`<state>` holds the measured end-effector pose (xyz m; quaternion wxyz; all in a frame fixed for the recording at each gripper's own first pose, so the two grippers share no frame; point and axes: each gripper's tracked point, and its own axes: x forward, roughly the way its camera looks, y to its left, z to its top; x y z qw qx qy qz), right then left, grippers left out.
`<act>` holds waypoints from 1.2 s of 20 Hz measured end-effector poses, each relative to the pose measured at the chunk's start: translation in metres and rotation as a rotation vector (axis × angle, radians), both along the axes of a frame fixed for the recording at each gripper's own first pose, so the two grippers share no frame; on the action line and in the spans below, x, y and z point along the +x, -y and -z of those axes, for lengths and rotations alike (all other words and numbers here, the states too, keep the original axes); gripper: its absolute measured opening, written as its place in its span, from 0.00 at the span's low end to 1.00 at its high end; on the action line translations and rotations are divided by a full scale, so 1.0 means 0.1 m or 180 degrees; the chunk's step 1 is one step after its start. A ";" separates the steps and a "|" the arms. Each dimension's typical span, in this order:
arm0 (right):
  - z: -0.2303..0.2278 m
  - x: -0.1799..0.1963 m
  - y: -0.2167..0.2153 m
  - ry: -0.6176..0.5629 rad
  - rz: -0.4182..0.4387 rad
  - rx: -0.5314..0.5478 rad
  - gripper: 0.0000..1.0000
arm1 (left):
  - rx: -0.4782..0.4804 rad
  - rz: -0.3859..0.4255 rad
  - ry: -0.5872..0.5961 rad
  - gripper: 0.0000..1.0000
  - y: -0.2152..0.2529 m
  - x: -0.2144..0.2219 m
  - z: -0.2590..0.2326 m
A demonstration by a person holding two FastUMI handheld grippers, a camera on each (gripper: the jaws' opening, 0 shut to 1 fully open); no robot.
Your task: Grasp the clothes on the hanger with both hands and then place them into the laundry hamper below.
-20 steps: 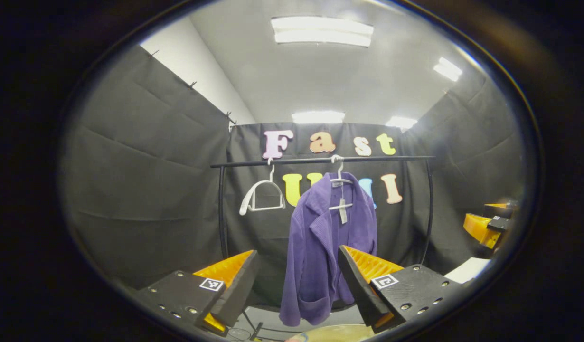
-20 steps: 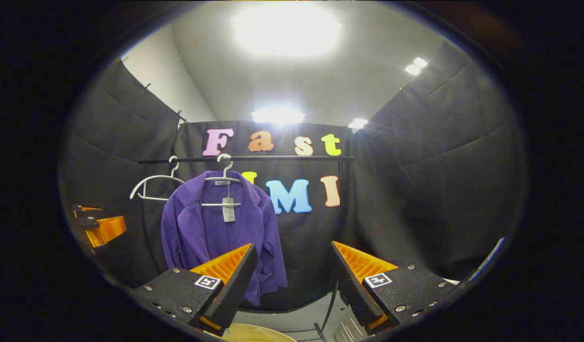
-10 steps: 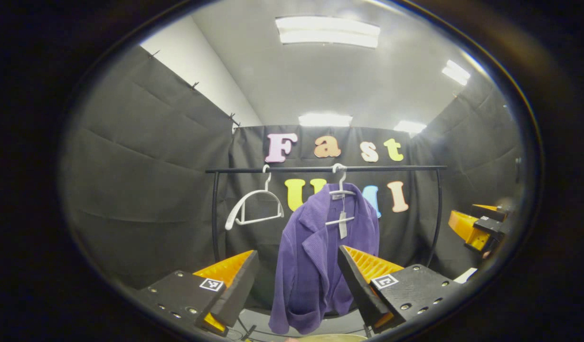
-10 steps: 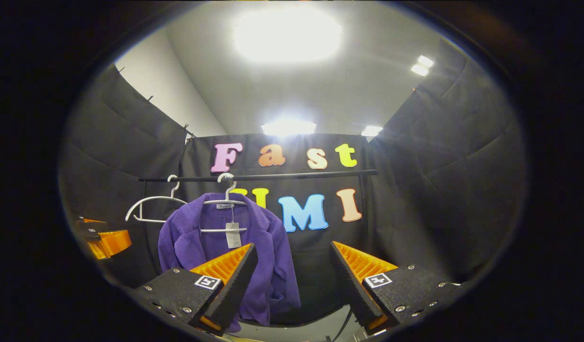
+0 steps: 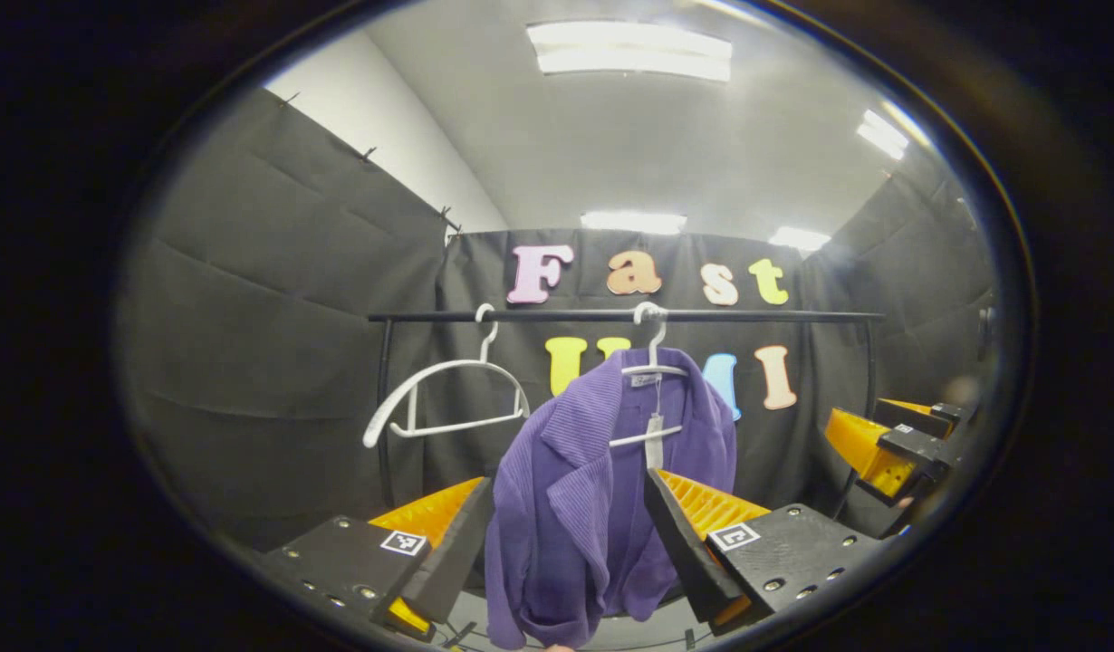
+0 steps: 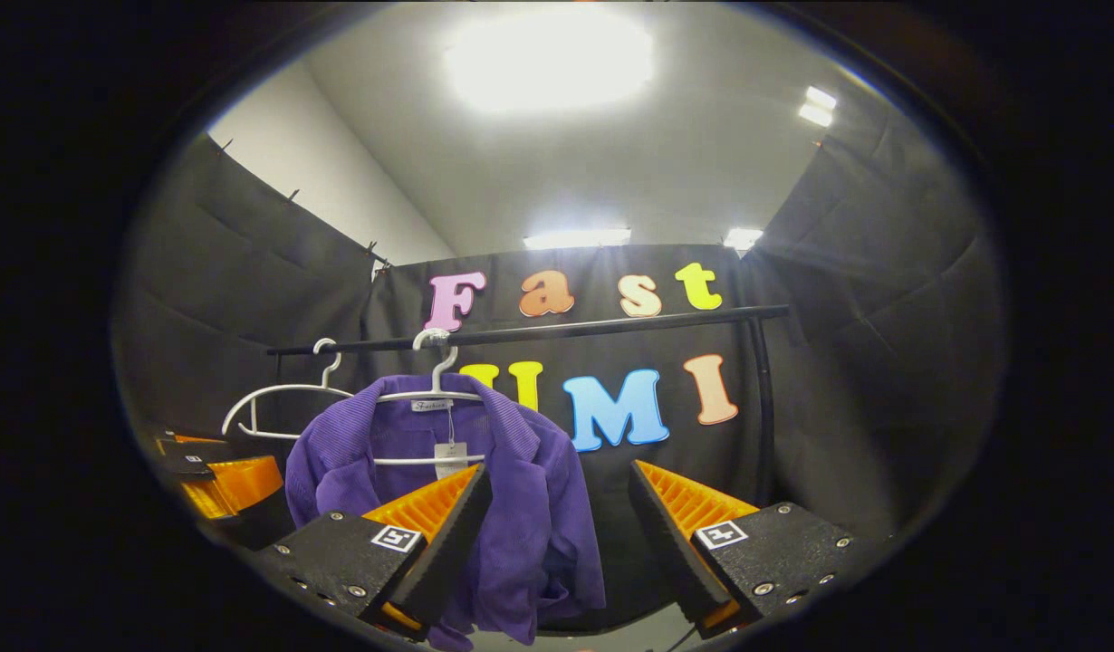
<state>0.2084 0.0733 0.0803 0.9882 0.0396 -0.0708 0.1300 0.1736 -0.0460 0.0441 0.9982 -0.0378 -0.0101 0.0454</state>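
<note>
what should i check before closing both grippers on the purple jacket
1. Left gripper open: ok, its fingers stand wide apart.
2. Right gripper open: ok, wide gap between its fingers.
3. Purple jacket on its white hanger on the rail: ok, hanging freely.
4. Cloth between the left gripper's fingers: cannot tell; the jacket lines up with the gap, but how far ahead it hangs is unclear.
5. Cloth between the right gripper's fingers: not ok, the jacket sits behind the finger on the left of the right gripper view and the gap faces the wall.
6. Empty hanger clear of the grasp: ok, it hangs apart, beside the jacket.
</note>
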 end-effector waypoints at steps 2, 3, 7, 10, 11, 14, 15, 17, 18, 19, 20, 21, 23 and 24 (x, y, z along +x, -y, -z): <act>0.01 0.15 -0.10 -0.0010 -0.0118 0.0062 0.94 | -0.0048 -0.0009 -0.0033 0.87 0.08 0.14 0.06; 0.01 0.22 -0.14 -0.0006 -0.0170 0.0097 0.94 | -0.0054 -0.0025 -0.0046 0.92 0.10 0.22 0.08; 0.07 0.51 -0.28 -0.0004 -0.0333 0.0098 0.94 | 0.0018 -0.0127 -0.0154 0.96 0.18 0.51 0.23; 0.18 0.72 -0.42 -0.0100 -0.0451 0.0126 0.94 | 0.0042 -0.0241 -0.0232 1.00 0.18 0.69 0.35; 0.22 0.79 -0.46 -0.0140 -0.0489 0.0145 0.94 | 0.0037 -0.0263 -0.0259 1.00 0.19 0.75 0.39; 0.32 1.00 -0.53 -0.0199 -0.0552 0.0129 0.94 | 0.0061 -0.0341 -0.0322 1.00 0.18 0.92 0.49; 0.34 1.07 -0.56 -0.0199 -0.0566 0.0102 0.94 | 0.0094 -0.0394 -0.0341 0.96 0.17 0.96 0.51; 0.39 1.21 -0.62 -0.0189 -0.0602 0.0046 0.94 | 0.0131 -0.0501 -0.0383 0.96 0.12 1.04 0.57; 0.43 1.28 -0.66 -0.0190 -0.0615 0.0023 0.94 | 0.0127 -0.0546 -0.0387 1.00 0.10 1.08 0.58; 0.47 1.35 -0.69 -0.0204 -0.0635 0.0005 0.94 | 0.0118 -0.0578 -0.0382 0.96 0.09 1.11 0.59; 0.51 1.40 -0.73 -0.0233 -0.0655 -0.0006 0.94 | 0.0109 -0.0594 -0.0364 0.96 0.09 1.15 0.59; 0.56 1.45 -0.76 -0.0274 -0.0673 -0.0009 0.94 | 0.0116 -0.0610 -0.0340 1.00 0.10 1.17 0.59; 0.66 1.52 -0.85 -0.0371 -0.0742 0.0029 0.94 | 0.0153 -0.0680 -0.0309 1.00 0.07 1.22 0.60; 0.69 1.54 -0.91 -0.0414 -0.0780 0.0068 0.94 | 0.0172 -0.0725 -0.0307 1.00 0.05 1.24 0.61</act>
